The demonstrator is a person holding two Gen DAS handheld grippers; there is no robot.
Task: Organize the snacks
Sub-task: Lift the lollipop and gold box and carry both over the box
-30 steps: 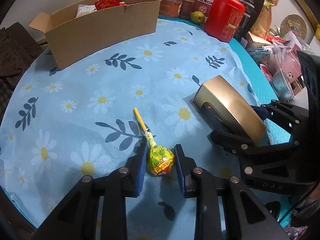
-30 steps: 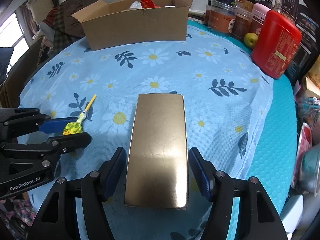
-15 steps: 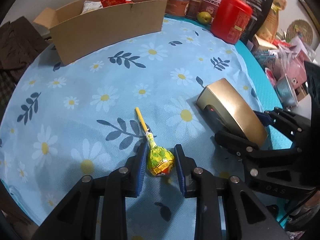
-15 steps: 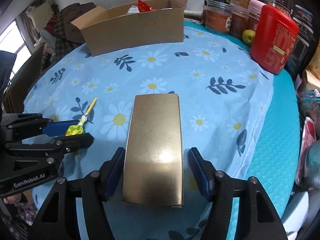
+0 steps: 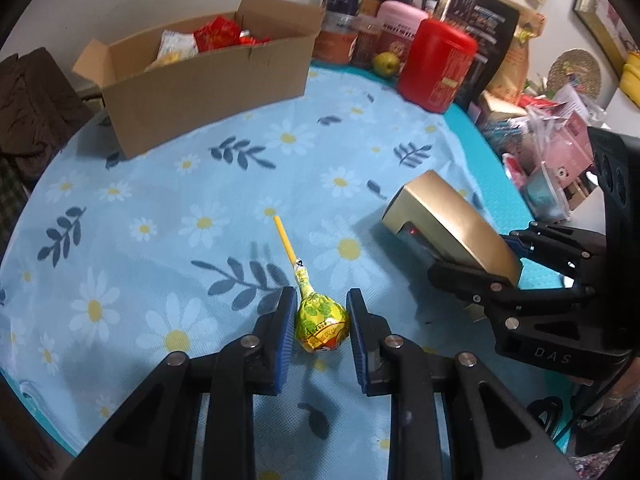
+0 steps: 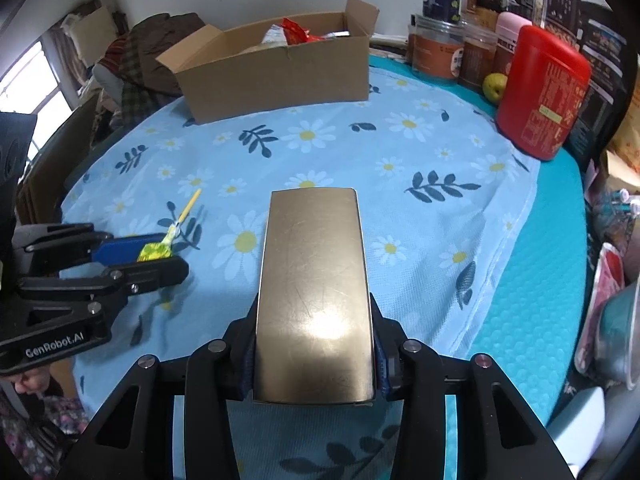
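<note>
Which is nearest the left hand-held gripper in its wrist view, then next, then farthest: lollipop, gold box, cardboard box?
1. Lollipop: between the fingers of the left hand-held gripper.
2. Gold box: to the right, mid-table, in the right hand-held gripper, whose jaws are closing on it.
3. Cardboard box: far side, upper left.

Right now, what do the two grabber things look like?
Both are black plastic claws with silver screws and blue ridged pads. The left gripper has white "GenRobot.AI" lettering on its side; the right gripper has "DAS" on its body.
</note>
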